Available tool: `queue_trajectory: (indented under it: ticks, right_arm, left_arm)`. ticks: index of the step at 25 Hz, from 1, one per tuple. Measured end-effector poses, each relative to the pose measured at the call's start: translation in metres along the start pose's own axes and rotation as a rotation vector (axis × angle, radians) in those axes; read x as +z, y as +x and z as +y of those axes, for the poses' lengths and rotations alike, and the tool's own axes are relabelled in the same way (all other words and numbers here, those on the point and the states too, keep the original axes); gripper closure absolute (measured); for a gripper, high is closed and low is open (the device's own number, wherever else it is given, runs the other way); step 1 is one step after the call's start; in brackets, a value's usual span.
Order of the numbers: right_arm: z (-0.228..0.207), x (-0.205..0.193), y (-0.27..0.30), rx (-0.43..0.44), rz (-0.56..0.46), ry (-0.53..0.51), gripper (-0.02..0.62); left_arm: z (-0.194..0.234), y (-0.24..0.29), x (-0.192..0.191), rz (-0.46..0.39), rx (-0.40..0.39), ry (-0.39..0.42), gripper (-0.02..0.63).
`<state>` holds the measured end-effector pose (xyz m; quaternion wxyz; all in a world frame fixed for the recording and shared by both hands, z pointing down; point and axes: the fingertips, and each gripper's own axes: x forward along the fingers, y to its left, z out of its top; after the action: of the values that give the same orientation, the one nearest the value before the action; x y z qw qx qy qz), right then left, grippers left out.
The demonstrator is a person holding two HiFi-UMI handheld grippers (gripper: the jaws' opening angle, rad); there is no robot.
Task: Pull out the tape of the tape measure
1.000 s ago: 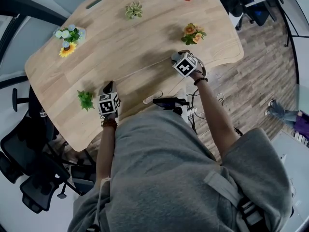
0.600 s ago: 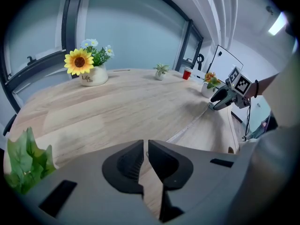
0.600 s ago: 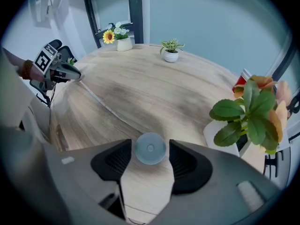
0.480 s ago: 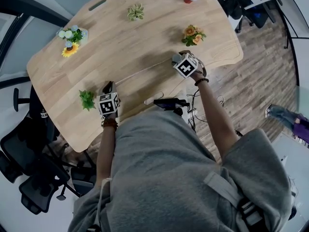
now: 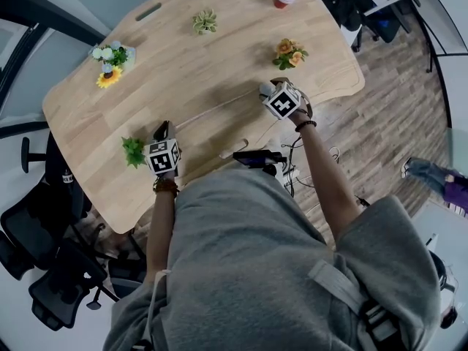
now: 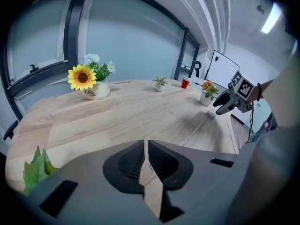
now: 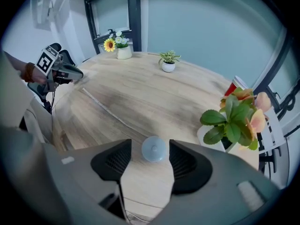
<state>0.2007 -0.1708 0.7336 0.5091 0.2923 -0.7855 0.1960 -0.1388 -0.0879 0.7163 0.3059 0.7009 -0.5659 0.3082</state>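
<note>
Pale blue and round, the tape measure case [image 7: 154, 149] sits on the tabletop [image 5: 219, 57] close to the near edge, toward its right end and just beside the pot of orange flowers [image 7: 232, 116]. Its tape [image 7: 113, 110] runs out as a thin line along that near edge toward the left tool [image 6: 145, 146]. That tool's jaws stand almost together with only a slit between them. Nothing shows in the slit, and I cannot tell whether the tape's end is pinched there.

The right tool [image 7: 150, 144] has just been opening. The case stands between its jaws with bare wood on both sides, so neither pad presses on it.

The pull looks done, and the step in hand seems to be letting go cleanly. Take the right tool straight up off the case, keeping both gaps even, because a brushed pad would likely skid so light a case (and slack the tape). No lock on the tape is visible, so the left tool should stay low and steady near the tape's end until the case proves still.
</note>
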Motion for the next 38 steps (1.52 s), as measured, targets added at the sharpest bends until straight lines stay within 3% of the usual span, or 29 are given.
queue_trajectory:
  ticks: [14,25,38]
  right_arm:
    - [-0.004,0.012,-0.029,-0.080,-0.059,0.010,0.331]
    - [-0.001,0.037,-0.060,-0.134,-0.132,0.004,0.333]
    - [0.017,0.089,-0.126,-0.231,-0.309,0.035,0.333]
  left_arm:
    - [-0.007,-0.019,0.041,-0.125,-0.026,0.042,0.591]
    - [-0.030,-0.048,0.107,-0.292,-0.090,0.094,0.592]
    - [-0.081,-0.083,0.187,-0.485,-0.200,0.206,0.591]
